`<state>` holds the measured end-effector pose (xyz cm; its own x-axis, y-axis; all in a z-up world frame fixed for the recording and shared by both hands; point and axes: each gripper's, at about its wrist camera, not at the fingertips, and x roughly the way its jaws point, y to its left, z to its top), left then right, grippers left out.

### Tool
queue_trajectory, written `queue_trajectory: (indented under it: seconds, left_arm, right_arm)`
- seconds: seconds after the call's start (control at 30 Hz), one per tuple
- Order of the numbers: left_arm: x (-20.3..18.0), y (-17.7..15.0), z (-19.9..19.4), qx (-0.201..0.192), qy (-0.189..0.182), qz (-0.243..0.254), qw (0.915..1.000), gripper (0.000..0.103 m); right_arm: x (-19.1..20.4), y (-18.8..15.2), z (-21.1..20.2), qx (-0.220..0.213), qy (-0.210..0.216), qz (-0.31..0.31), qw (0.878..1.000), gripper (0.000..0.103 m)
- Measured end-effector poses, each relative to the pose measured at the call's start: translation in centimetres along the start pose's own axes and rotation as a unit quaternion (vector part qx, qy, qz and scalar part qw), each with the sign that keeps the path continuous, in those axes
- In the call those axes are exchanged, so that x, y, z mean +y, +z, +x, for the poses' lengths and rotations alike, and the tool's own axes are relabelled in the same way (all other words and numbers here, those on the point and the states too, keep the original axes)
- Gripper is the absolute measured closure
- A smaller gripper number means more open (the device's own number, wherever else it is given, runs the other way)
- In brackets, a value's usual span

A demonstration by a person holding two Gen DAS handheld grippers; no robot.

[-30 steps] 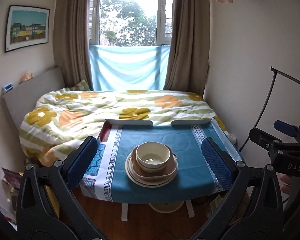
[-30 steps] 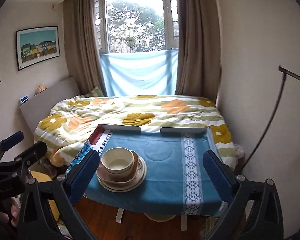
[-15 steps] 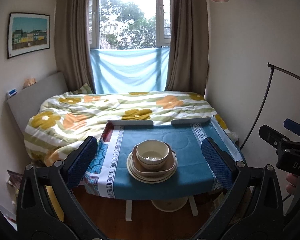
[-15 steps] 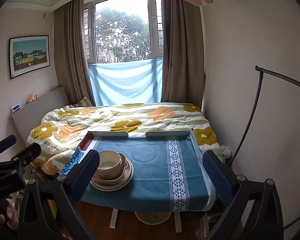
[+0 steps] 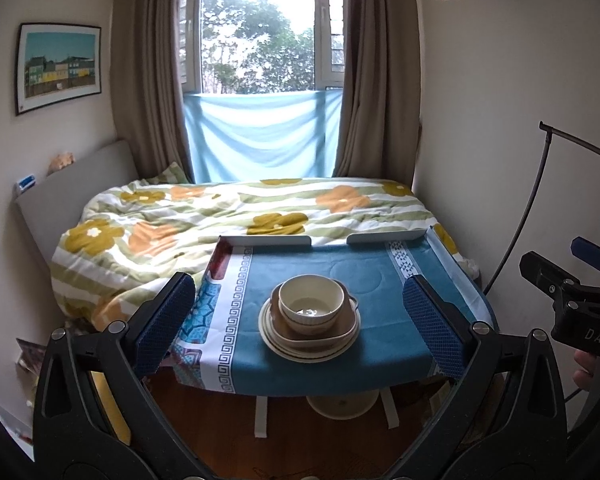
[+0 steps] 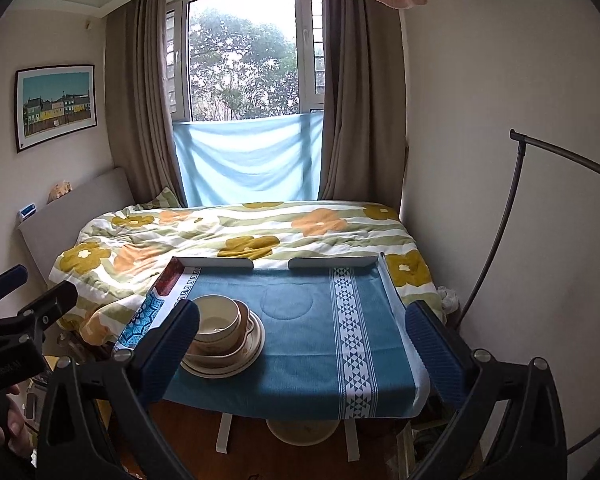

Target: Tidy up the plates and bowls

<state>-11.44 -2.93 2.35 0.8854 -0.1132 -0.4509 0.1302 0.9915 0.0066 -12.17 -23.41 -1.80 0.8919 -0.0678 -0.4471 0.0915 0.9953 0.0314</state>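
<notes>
One stack of dishes stands near the front edge of the small table: a cream bowl on top, a tan dish with handles under it, and cream plates at the bottom. My left gripper is open, held back from the table and holding nothing, with the stack framed between its blue pads. My right gripper is open too and holds nothing. In the right wrist view the bowl and plates sit at the table's left, partly behind the left pad.
A blue patterned cloth covers the table, which has raised rails at the back. Behind it lies a bed with a flowered quilt under a window. A wall is close on the right, with a thin curved pole. Wooden floor lies below.
Both grippers have drawn back and tilted upward, so the table and stack look smaller and lower. The dishes have not moved.
</notes>
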Motion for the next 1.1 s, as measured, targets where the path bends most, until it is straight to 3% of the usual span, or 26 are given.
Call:
queue_trajectory:
  seconds: [1.1]
  left_arm:
    - [0.57,-0.06,0.64,0.002,0.000,-0.003,1.0000,0.000]
  right_arm:
    - [-0.19,0.60,0.32,0.002,0.002,-0.001,1.000,0.001]
